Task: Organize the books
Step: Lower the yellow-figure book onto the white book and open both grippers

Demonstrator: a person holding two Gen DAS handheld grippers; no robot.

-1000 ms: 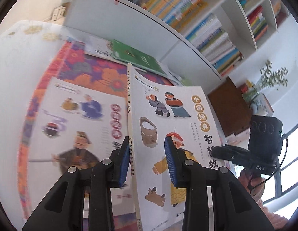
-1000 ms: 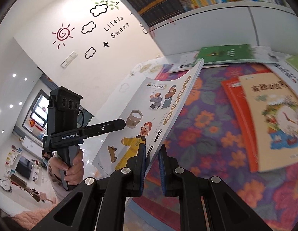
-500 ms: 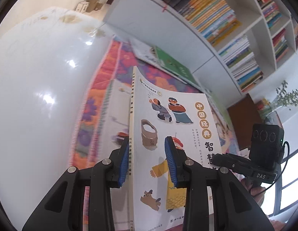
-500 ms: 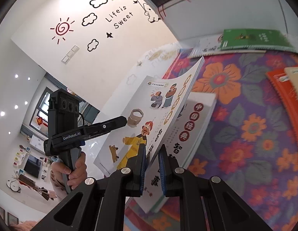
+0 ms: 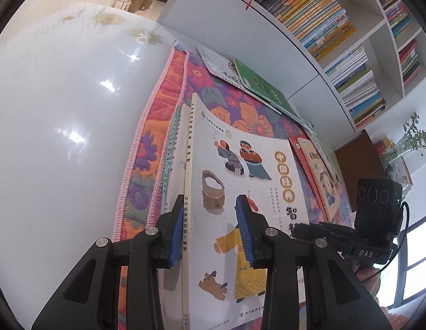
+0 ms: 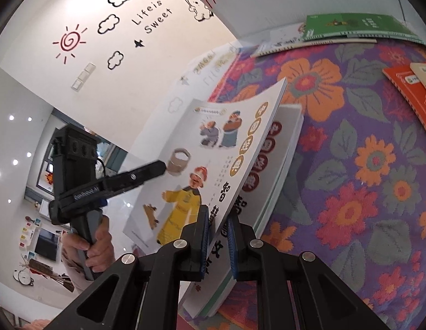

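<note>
Over the floral cloth [image 6: 364, 165], near its left edge, both tongs carry one white picture book [image 5: 240, 192] above a small stack of like volumes [image 6: 279, 170]. A second ago it hung higher and off the stack; it has come down and lines up, so placement looks close. Right tongs [image 6: 218, 243] narrow, pinching its lower page edge. Left tongs [image 5: 210, 233] wider, straddling the spine side; contact of the pads I cannot tell. Glossy thin softcover, bowing. Woven nubby cloth, glossy white table [image 5: 61, 137], green book [image 5: 262, 88] far side
</note>
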